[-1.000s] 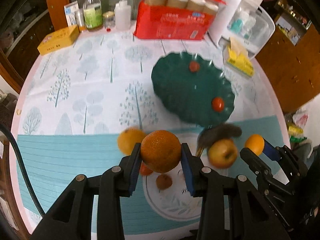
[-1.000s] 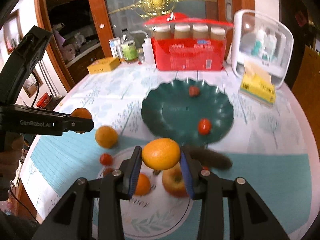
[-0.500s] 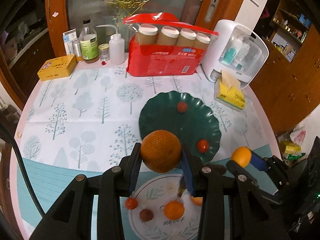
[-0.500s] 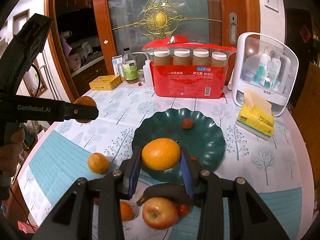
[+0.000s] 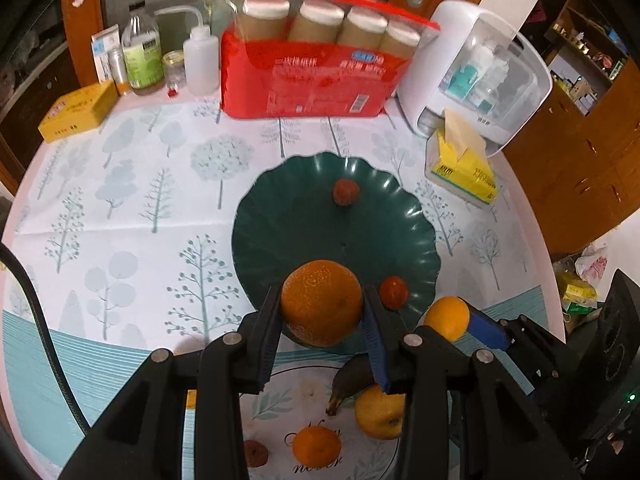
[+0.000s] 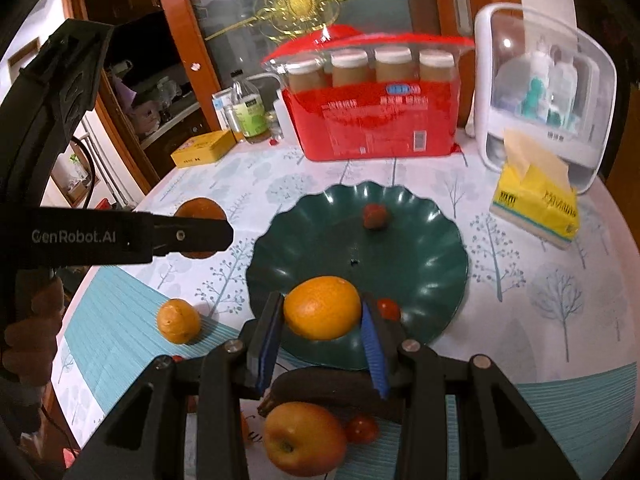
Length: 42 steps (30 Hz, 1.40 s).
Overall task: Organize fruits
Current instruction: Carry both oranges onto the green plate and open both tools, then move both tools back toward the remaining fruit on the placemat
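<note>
Both dimpled oranges [image 5: 321, 303] [image 6: 322, 307] now plate-ward

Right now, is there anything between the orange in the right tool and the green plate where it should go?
Nothing visible blocks it. The orange in the right tool hangs over the near rim of the green plate. Only two small red fruits lie there, one at the far side, one near the right finger; the middle is free.

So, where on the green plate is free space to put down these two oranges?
The green plate is bare across its middle and left side, between the lychee at the back and the small tomato near the front edge. The white plate in front is crowded.
</note>
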{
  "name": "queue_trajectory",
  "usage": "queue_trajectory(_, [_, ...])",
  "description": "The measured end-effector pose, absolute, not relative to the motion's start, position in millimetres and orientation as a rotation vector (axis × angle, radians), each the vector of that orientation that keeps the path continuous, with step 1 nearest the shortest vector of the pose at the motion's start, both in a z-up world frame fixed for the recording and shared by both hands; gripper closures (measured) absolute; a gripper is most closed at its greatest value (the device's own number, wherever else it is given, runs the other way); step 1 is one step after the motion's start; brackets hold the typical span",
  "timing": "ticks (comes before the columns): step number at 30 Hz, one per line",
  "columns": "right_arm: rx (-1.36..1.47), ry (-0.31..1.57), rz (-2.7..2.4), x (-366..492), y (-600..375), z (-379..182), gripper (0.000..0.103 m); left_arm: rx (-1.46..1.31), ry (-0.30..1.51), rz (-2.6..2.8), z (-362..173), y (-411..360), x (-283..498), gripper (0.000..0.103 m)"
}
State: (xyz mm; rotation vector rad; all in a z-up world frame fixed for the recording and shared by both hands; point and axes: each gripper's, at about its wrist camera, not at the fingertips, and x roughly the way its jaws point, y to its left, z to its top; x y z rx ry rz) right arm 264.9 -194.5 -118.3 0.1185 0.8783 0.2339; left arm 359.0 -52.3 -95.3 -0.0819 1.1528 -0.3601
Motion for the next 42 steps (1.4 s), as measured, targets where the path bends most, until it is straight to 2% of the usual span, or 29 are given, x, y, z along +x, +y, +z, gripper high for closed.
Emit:
queue_trajectory(6, [0.143,0.901,0.238,274,-199,-133,0.065,-0.082,1.184,-0.364,-111,-59,367,0.065])
queue_trajectory(7, [0.148,0.901,0.238,274,-200,-134,0.064,-0.084,1.189,-0.366,-113,-60,368,0.062])
queue_trajectory(8, [0.155,0.904,0.24,275,-200,-136,0.062,-0.084,1.188,-0.366,-113,-61,368,0.055])
queue_trajectory(10, [0.17,0.912,0.244,276,-201,-138,0.054,-0.081,1.178,-0.365,-112,-60,368,0.048])
queue_trajectory(16, [0.174,0.911,0.237,274,-202,-135,0.054,-0.091,1.175,-0.351,-109,-54,364,0.043])
queue_trajectory(29, [0.192,0.908,0.22,250,-210,-122,0.053,-0.112,1.21,-0.304,-112,-31,312,0.041])
queue_trajectory(42, [0.213,0.948,0.24,221,-212,-125,0.043,-0.131,1.277,-0.281,-131,-24,265,0.041])
